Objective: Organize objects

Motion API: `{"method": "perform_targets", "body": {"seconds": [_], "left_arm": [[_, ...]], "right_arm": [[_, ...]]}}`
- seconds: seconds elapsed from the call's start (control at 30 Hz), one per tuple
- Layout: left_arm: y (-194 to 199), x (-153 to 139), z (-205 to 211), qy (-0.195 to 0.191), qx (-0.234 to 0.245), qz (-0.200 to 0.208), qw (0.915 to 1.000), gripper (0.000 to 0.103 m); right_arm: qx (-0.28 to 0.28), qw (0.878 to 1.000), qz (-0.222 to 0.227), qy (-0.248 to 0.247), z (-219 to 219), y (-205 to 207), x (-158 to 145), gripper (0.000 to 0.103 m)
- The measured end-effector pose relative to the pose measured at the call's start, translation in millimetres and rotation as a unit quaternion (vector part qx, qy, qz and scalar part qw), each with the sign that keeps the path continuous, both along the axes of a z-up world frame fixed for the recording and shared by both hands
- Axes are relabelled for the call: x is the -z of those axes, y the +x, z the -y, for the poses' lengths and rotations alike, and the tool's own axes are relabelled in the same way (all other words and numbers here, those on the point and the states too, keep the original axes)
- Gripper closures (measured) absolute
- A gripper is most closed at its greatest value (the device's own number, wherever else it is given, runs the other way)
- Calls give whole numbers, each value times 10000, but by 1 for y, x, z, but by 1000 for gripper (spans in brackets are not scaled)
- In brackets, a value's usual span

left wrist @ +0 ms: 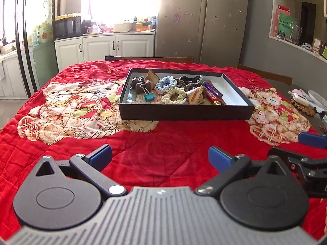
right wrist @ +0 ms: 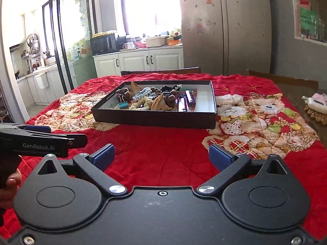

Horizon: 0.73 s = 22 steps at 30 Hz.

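Observation:
A shallow black box (left wrist: pixel 184 113) (right wrist: pixel 155 120) sits on the red bear-print quilt (left wrist: pixel 163 143) (right wrist: pixel 159 153). It holds several small items: a teal binder clip (left wrist: pixel 149 97) (right wrist: pixel 123 105), crocheted scrunchies in blue (left wrist: pixel 164 83), cream (left wrist: pixel 175 96) (right wrist: pixel 143 103) and black, brown pine cones, wooden triangles (left wrist: pixel 197 96) and purple and red lighters (left wrist: pixel 213 88) (right wrist: pixel 190 99). My left gripper (left wrist: pixel 160 156) is open and empty over the quilt, short of the box. My right gripper (right wrist: pixel 161 155) is open and empty beside it; its blue pad shows in the left wrist view (left wrist: pixel 311 139).
The box's right part is bare white. Wooden chair backs (left wrist: pixel 149 58) (right wrist: pixel 286 79) stand behind the table. A pink-white object on a woven mat (left wrist: pixel 302 102) (right wrist: pixel 316 106) lies at the table's right edge. Cabinets, a microwave and a fridge (left wrist: pixel 204 20) are behind.

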<state>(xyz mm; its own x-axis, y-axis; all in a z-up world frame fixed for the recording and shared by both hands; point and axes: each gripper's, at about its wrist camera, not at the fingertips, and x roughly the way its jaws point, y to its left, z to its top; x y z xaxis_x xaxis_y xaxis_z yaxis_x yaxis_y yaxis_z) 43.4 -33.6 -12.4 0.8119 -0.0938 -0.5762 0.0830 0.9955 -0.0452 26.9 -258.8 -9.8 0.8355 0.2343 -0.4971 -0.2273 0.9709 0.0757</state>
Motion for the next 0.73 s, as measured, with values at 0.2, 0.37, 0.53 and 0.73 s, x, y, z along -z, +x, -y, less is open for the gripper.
{"method": "perform_targets", "body": {"seconds": [0.2,0.37,0.53,0.73], "left_arm": [[-6,5,6,160,-40,-27,9999,0],[-9,7,8,196,-44,5,9998,0],[-11,7,6,211,-94,44,9997,0],[-9,10,3,105,-17,-27,9999,0]], "right_arm": [[44,9999,97,-115,-7,-11,3,2],[9,9998,68,-208,-13,-13,7,2],[-4,9998,-12,-199,-14,-14,12,2],[-31,9998,-76,-161,-14,-13,16,2]]}}
